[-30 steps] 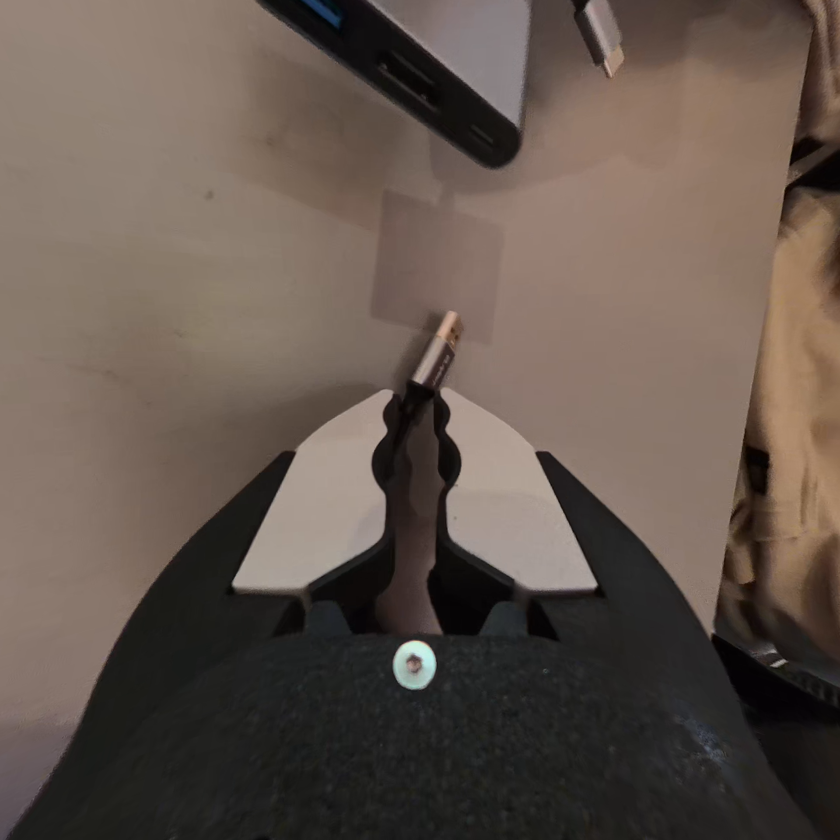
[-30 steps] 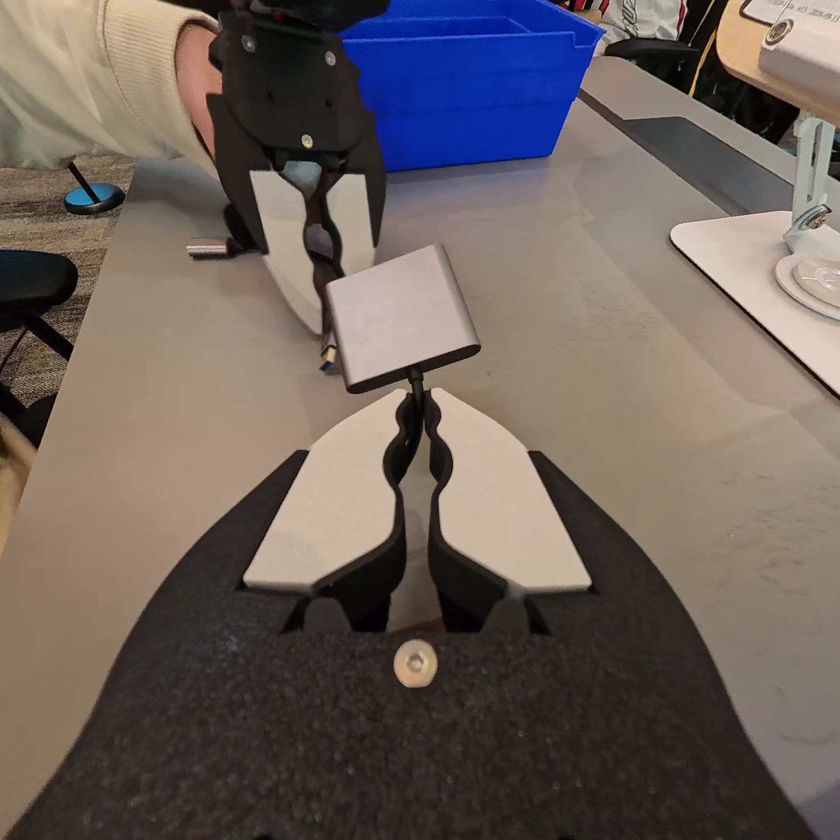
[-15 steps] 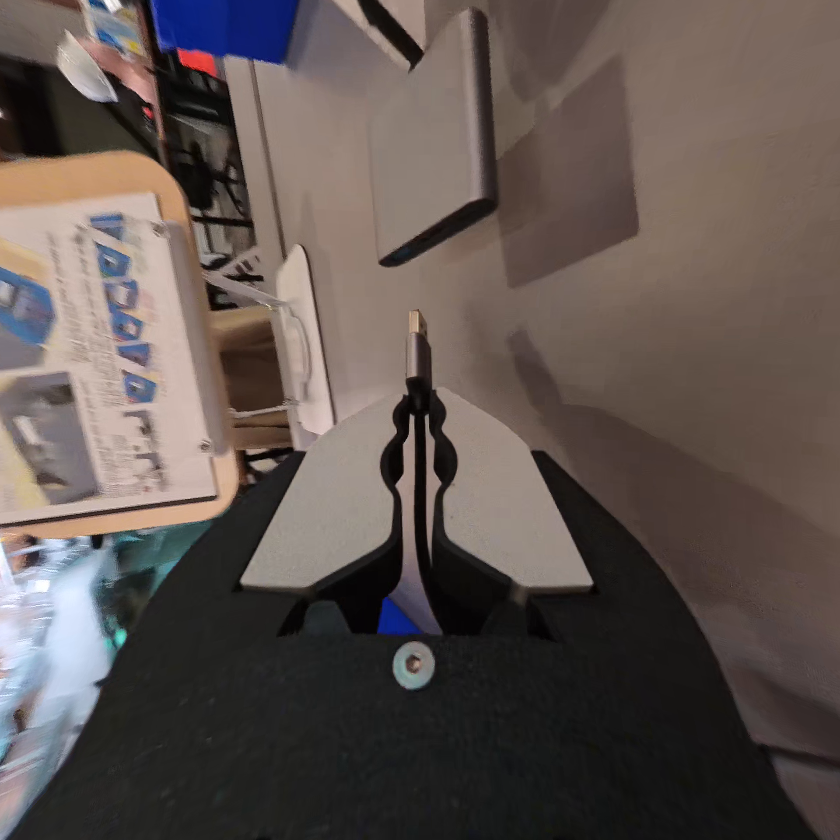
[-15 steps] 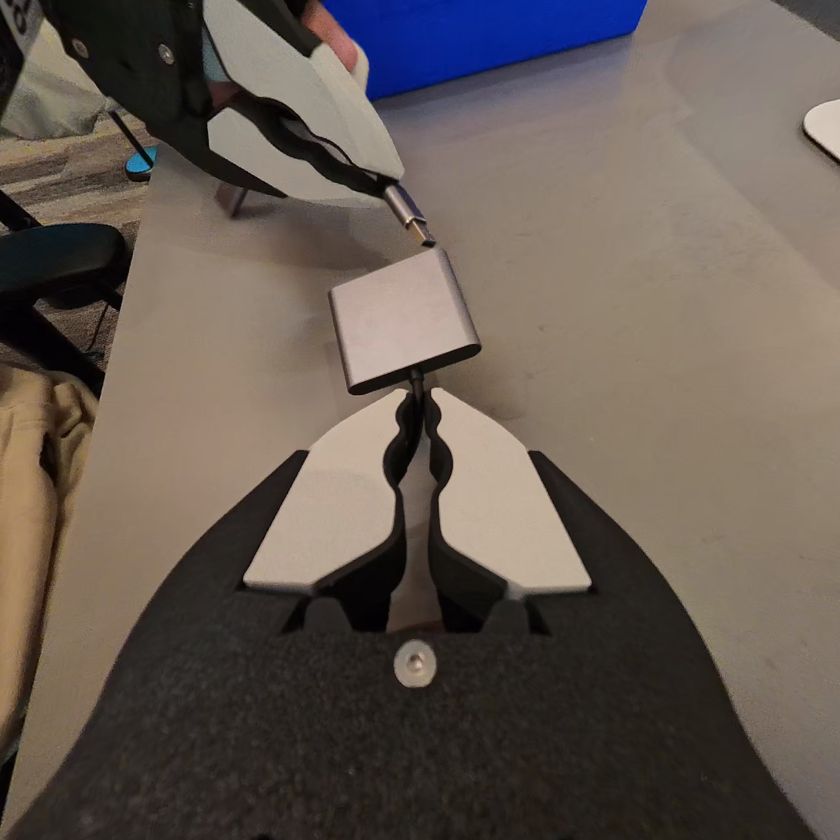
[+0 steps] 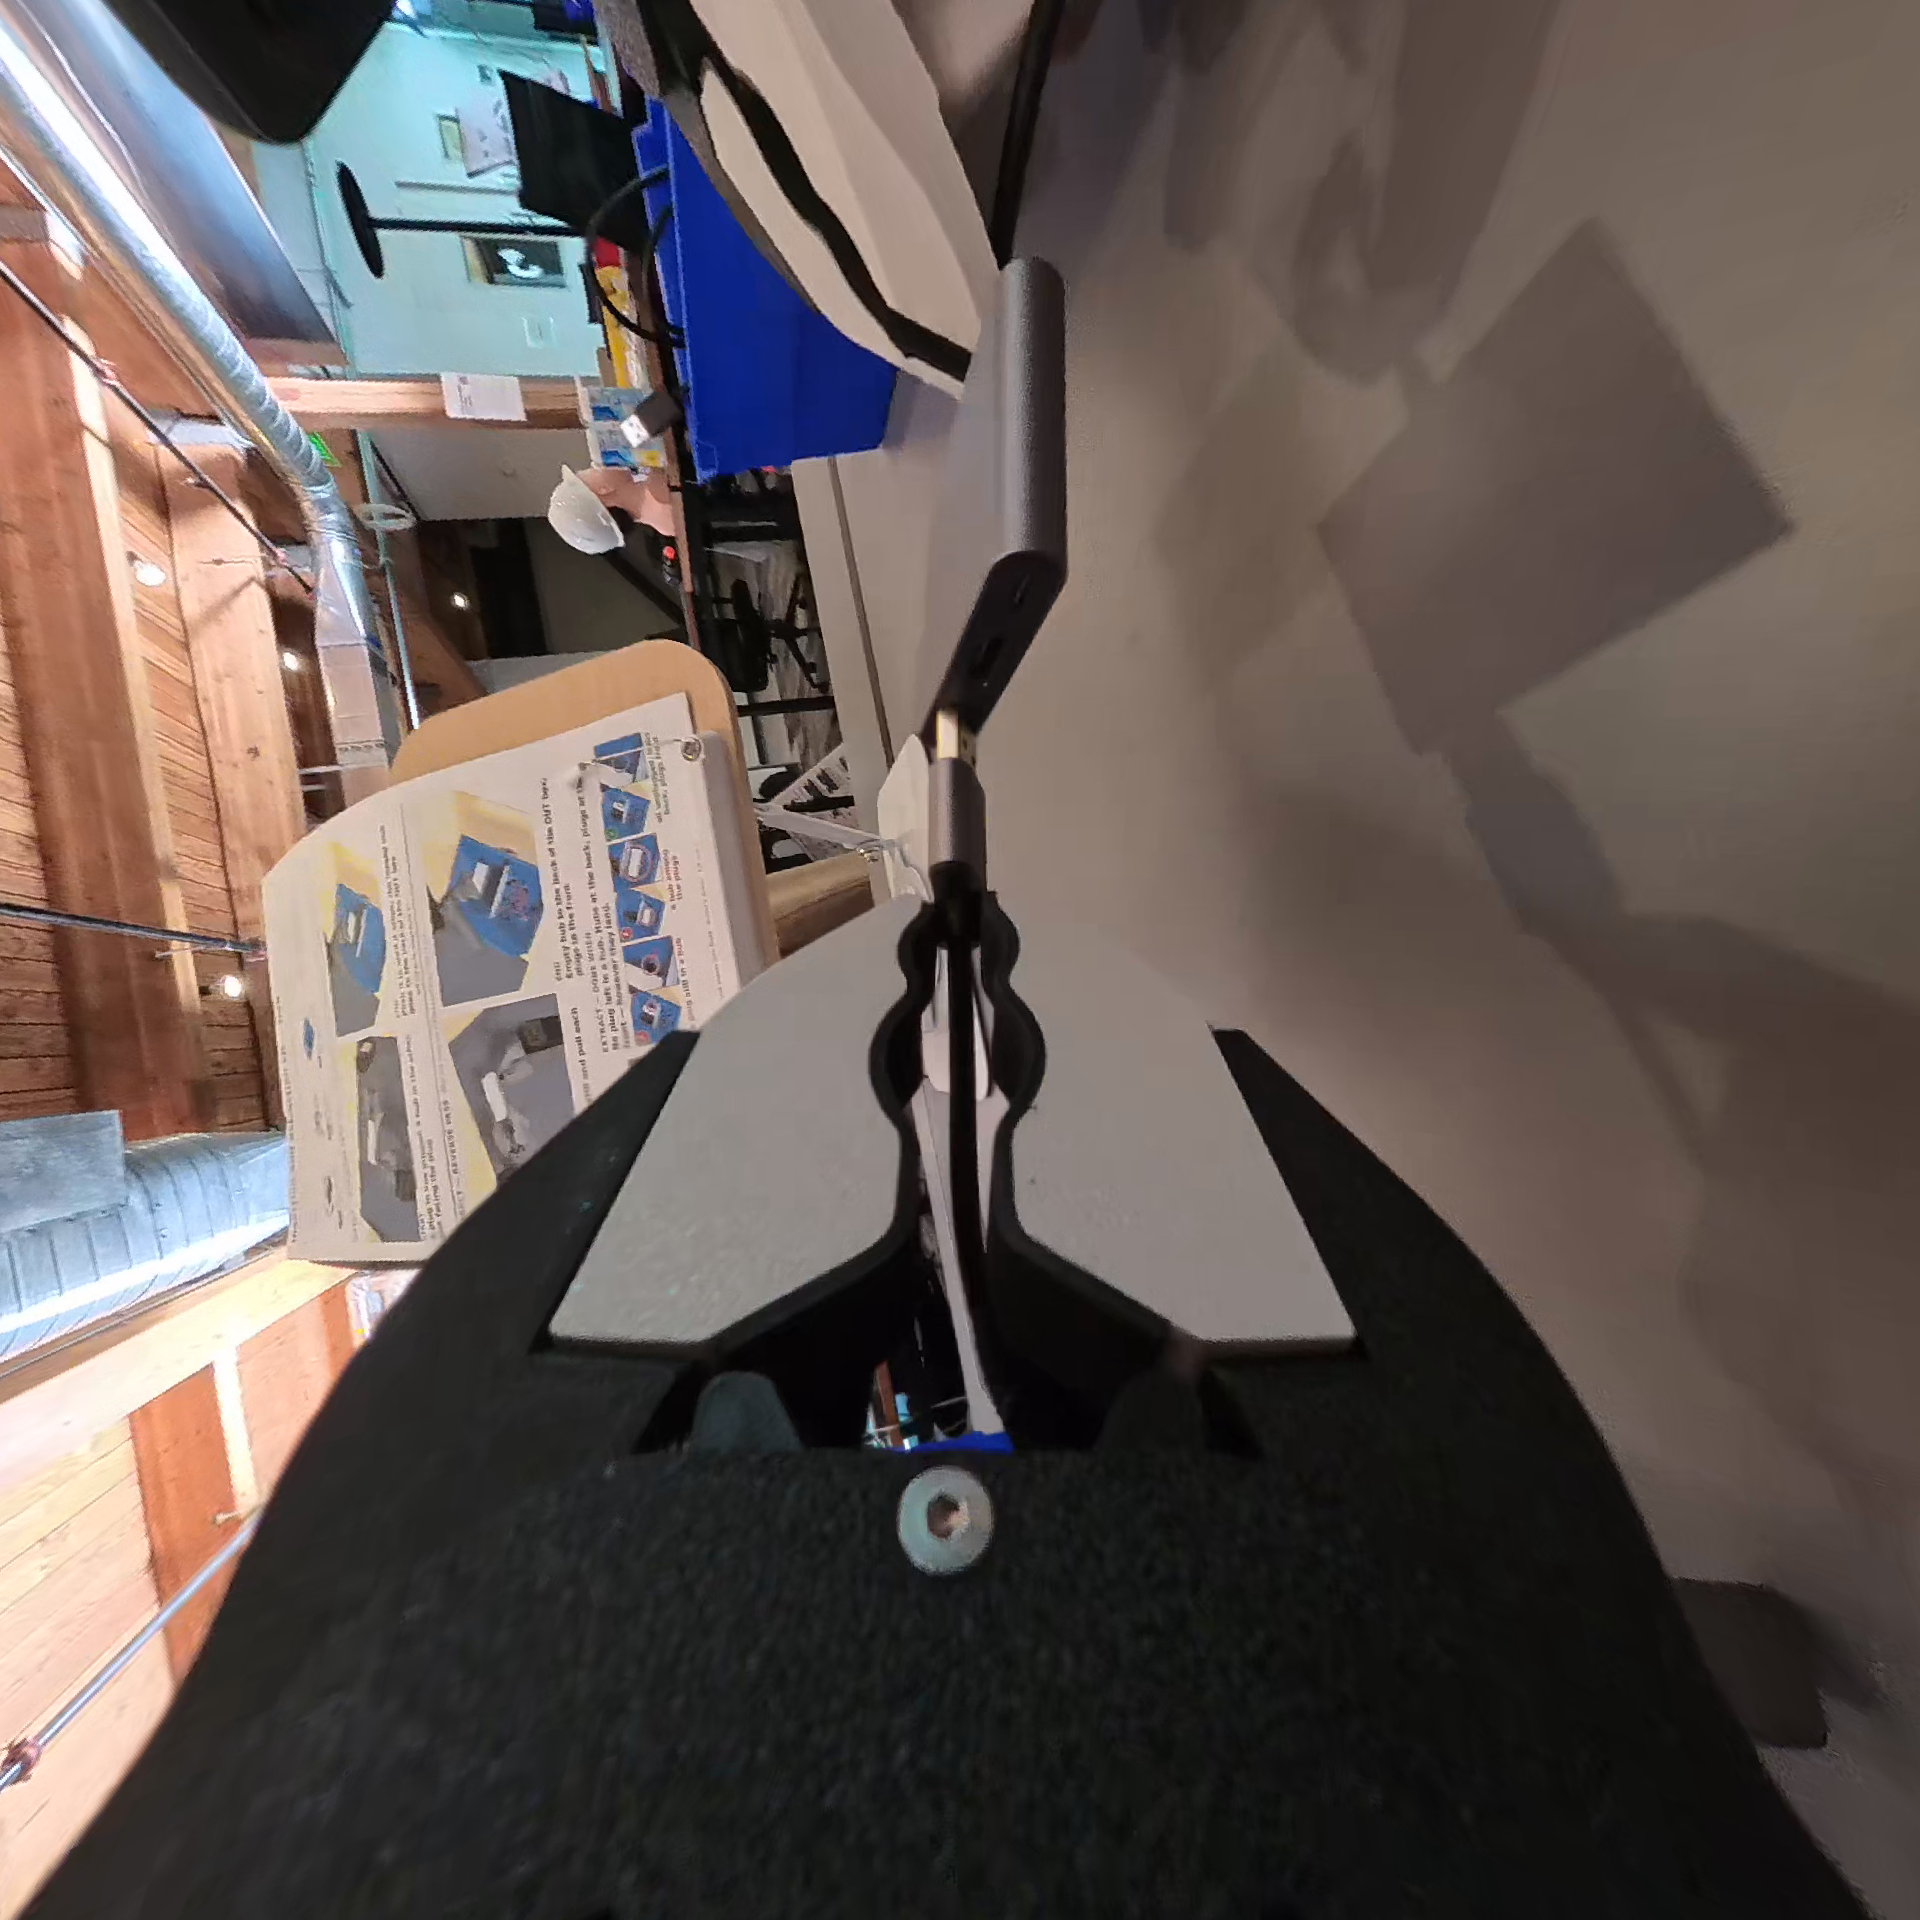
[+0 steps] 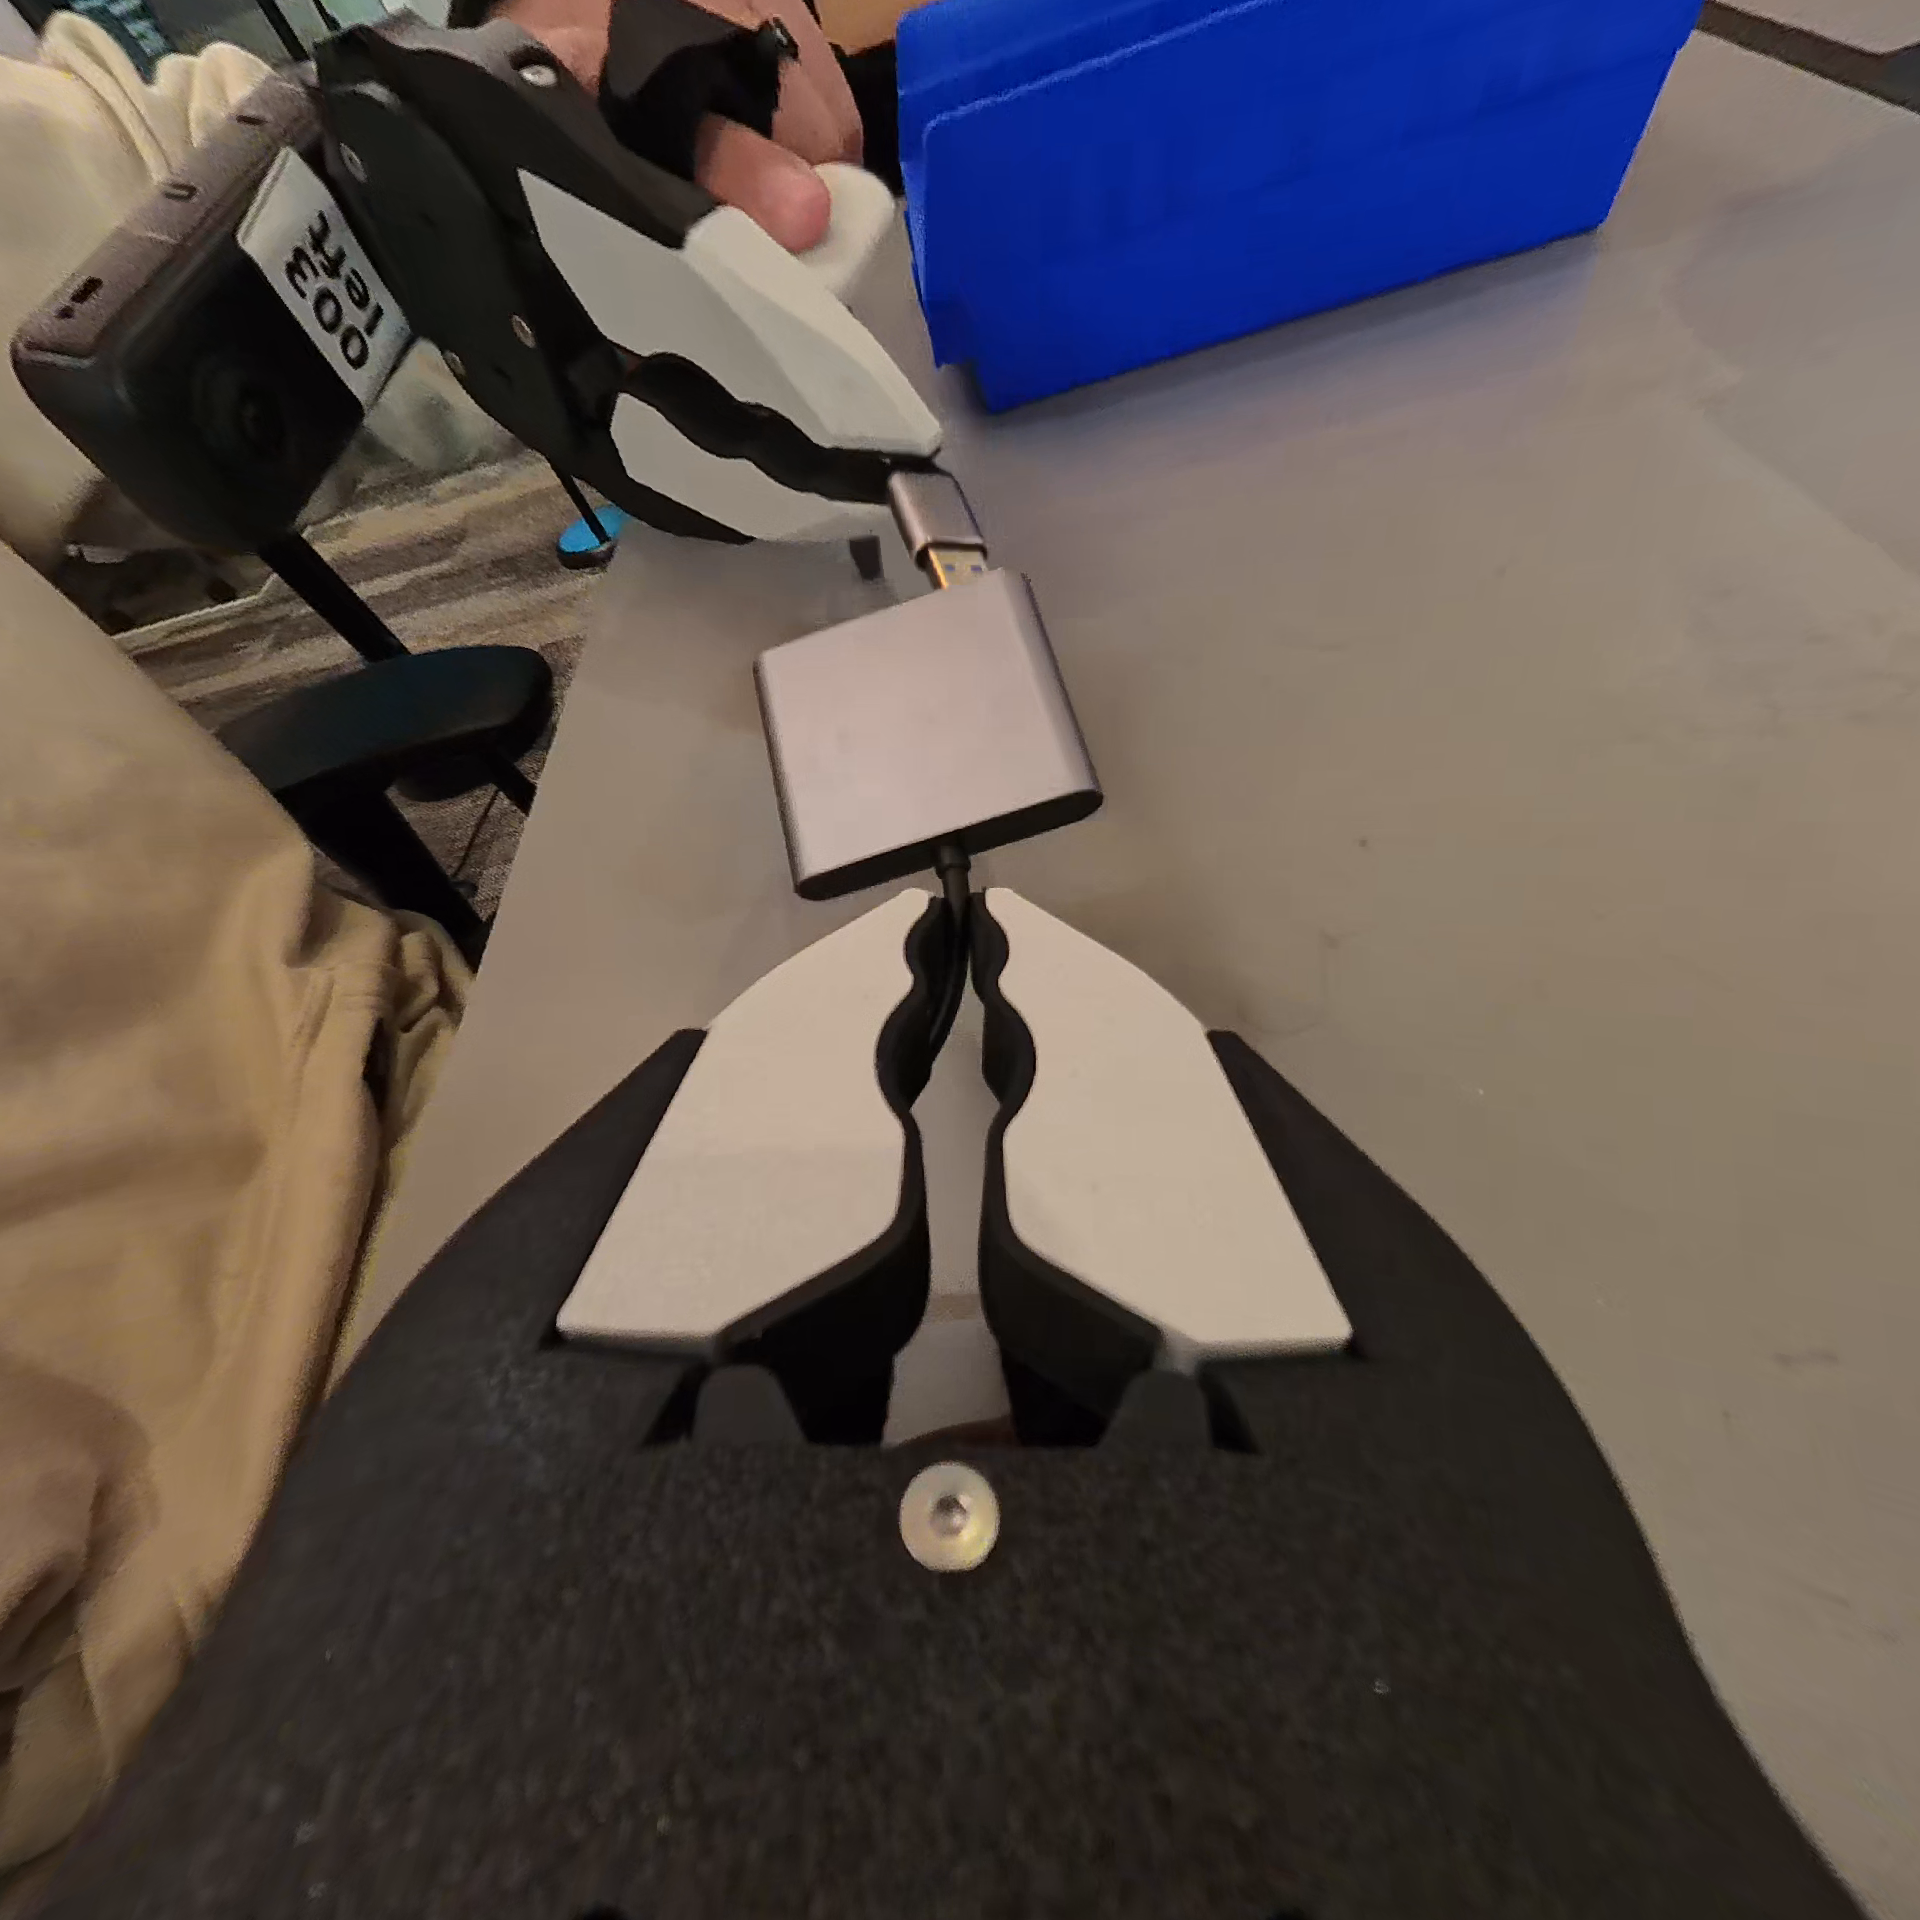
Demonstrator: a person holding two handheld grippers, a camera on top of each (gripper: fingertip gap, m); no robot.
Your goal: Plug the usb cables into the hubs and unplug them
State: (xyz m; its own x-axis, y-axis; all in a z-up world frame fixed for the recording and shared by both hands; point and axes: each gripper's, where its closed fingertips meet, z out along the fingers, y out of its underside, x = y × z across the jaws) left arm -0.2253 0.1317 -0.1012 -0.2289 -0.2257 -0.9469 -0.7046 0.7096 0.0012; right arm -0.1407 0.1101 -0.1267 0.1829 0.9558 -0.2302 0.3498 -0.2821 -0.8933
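A flat grey hub [image 6: 925,727] hangs just above the grey table [image 6: 1455,831], held by its short black cable. My right gripper [image 6: 951,904] is shut on that cable right behind the hub. My left gripper [image 5: 956,914] is shut on a black USB cable just behind its grey plug [image 5: 951,810]. In the right wrist view the left gripper [image 6: 883,468] comes in from the upper left, and the plug [image 6: 935,514] meets the hub's far edge. The plug's metal tip touches the hub's [image 5: 1023,416] dark port face. Some metal shows; the depth is unclear.
A blue bin [image 6: 1247,177] stands on the table behind the hub. A black chair [image 6: 395,717] and a beige garment [image 6: 156,1039] are off the table's left edge. A board with a printed sheet [image 5: 499,956] stands beyond the table. The left gripper's tips are roughly 10 centimeters from the right gripper's.
My left gripper has turned and brought the plug from above the hub to its port edge. My right gripper has kept hold of the hub's cable, and the hub has barely moved.
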